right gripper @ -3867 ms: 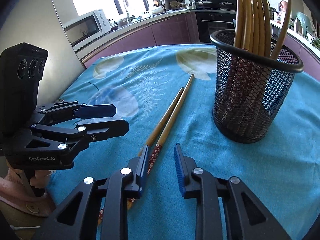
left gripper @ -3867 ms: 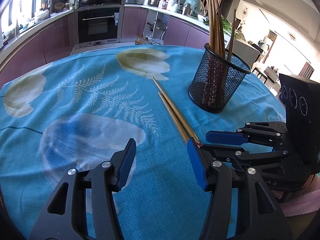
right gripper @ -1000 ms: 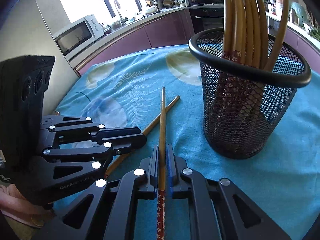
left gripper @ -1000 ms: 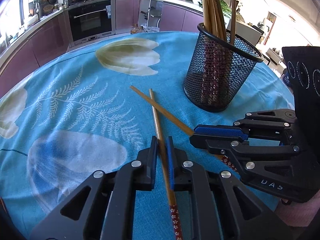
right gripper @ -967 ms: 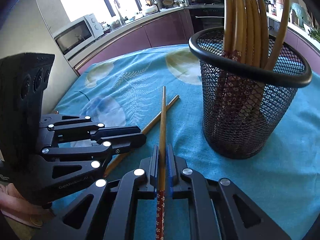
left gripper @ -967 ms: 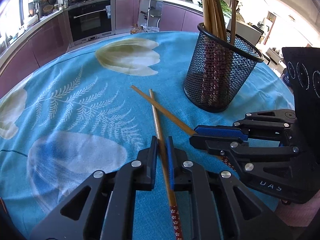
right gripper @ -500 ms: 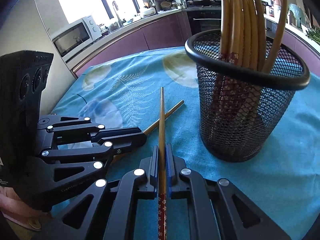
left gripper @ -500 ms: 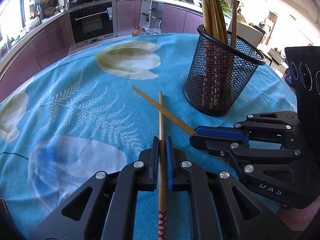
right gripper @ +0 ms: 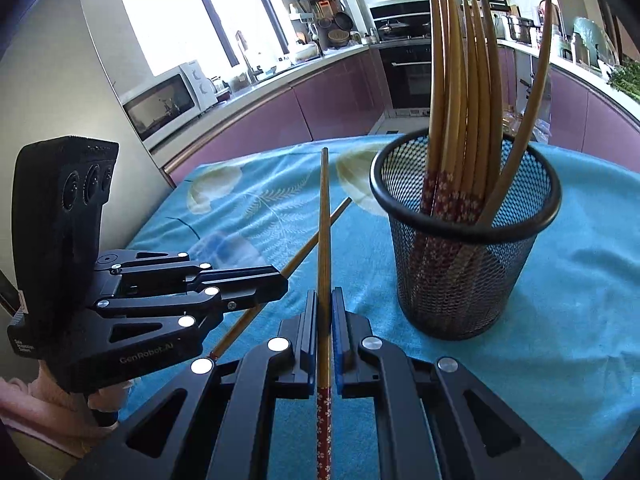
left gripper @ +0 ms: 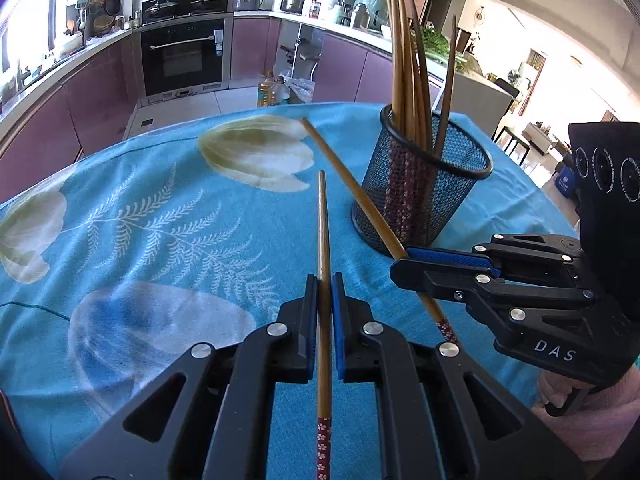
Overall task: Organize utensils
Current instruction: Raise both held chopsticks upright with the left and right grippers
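My left gripper (left gripper: 324, 285) is shut on a bamboo chopstick (left gripper: 323, 240) with a red flowered end, held lifted above the cloth and pointing away. My right gripper (right gripper: 324, 300) is shut on a second chopstick (right gripper: 323, 220) of the same kind, also raised. In the left wrist view the right gripper (left gripper: 404, 260) sits to the right with its chopstick (left gripper: 352, 188) slanting up toward the far left. In the right wrist view the left gripper (right gripper: 280, 276) is at the left. A black mesh holder (right gripper: 464, 264) with several chopsticks stands to the right.
The round table carries a blue cloth (left gripper: 140, 220) with fern and tulip prints. The mesh holder (left gripper: 420, 192) stands near the table's far right edge. A kitchen with an oven (left gripper: 184, 56) and purple cabinets lies beyond. A hand in a pink sleeve (left gripper: 592, 412) holds the right gripper.
Both grippers have risen, lifting their chopsticks off the cloth. The two chopsticks crossed on the table a second ago and are now held up in the air.
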The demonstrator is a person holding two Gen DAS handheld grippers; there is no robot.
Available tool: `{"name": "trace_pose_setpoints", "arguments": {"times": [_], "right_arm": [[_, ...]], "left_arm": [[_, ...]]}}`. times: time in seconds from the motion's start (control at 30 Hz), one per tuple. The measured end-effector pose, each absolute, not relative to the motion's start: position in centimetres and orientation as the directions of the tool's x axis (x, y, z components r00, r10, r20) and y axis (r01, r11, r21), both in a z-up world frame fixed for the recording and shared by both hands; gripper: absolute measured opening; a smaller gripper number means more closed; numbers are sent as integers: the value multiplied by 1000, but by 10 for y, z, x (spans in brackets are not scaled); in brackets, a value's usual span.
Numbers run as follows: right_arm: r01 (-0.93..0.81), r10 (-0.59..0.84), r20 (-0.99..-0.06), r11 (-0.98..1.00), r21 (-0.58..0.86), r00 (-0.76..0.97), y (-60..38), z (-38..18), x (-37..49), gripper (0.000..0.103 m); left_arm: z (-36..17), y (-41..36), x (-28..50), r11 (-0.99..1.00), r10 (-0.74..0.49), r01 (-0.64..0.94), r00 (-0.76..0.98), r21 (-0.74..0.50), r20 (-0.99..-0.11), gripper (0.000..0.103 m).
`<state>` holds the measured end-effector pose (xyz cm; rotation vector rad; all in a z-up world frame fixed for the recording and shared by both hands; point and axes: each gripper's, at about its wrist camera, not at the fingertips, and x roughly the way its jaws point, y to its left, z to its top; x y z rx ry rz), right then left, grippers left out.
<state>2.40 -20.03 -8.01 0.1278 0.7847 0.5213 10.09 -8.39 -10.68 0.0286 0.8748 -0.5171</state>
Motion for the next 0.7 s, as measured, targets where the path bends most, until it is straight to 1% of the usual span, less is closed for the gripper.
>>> {"name": "trace_pose_setpoints", "arguments": {"times": [0.33,0.7], "right_arm": [[-410,501,-600,863,295,624,-211,-62,14,6],[-424,506,-623,858,291,597,-204,-67,14,6]], "left_arm": [[-82,-75,92,858,-480,458,549,-234,-684,8],[-73,-71,84,840,-516,475,545,-264,-661,8]]}}
